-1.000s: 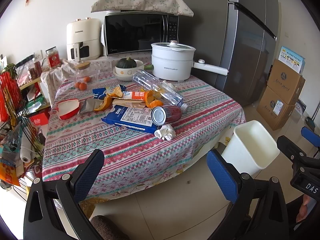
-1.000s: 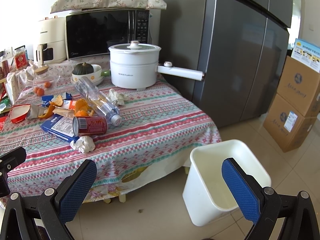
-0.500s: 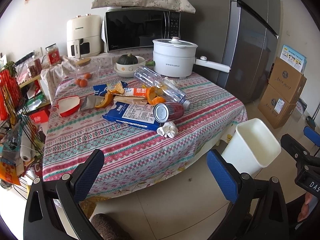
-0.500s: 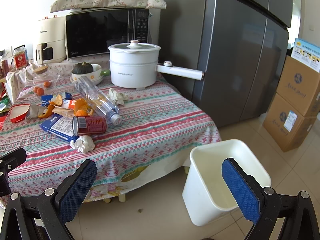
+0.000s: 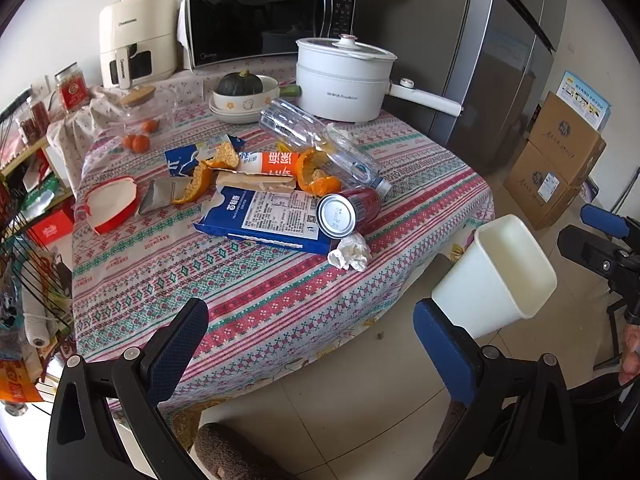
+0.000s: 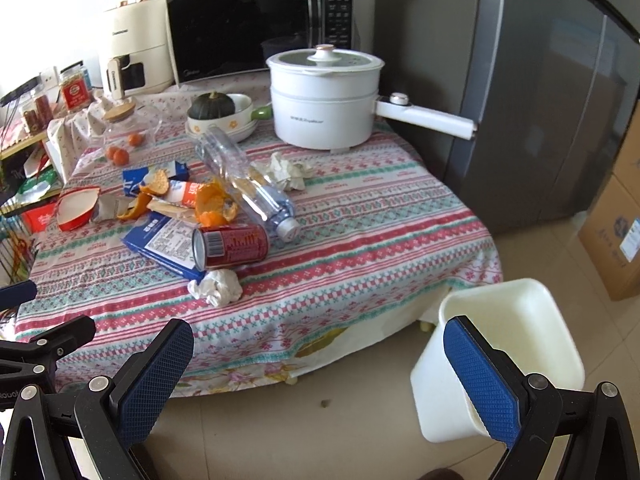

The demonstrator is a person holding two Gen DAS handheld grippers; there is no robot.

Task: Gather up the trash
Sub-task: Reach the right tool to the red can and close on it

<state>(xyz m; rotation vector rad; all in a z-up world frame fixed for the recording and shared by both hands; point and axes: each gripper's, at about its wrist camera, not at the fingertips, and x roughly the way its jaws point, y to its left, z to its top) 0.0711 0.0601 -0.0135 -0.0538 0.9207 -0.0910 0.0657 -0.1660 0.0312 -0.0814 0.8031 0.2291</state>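
Note:
Trash lies in a heap on the patterned tablecloth (image 5: 256, 292): a red can (image 5: 347, 211) (image 6: 230, 246) on its side, a crumpled white tissue (image 5: 350, 254) (image 6: 217, 286), a flattened blue carton (image 5: 264, 220) (image 6: 164, 240), a clear plastic bottle (image 5: 320, 144) (image 6: 248, 188), orange peels (image 5: 316, 176) (image 6: 212, 206) and a second tissue (image 6: 286, 170). A white bin (image 5: 496, 276) (image 6: 504, 356) stands on the floor right of the table. My left gripper (image 5: 312, 348) is open, short of the table edge. My right gripper (image 6: 320, 376) is open, its right finger in front of the bin.
At the table's back stand a white pot (image 5: 344, 80) with a long handle, a bowl holding a squash (image 5: 240, 92), a microwave (image 5: 272, 12) and an air fryer (image 5: 138, 36). A fridge (image 6: 552, 80) and cardboard boxes (image 5: 556, 160) are on the right, a wire rack (image 5: 24, 240) on the left.
Both grippers have moved closer to the table; the trash heap and pot look larger. Nothing on the table has shifted.

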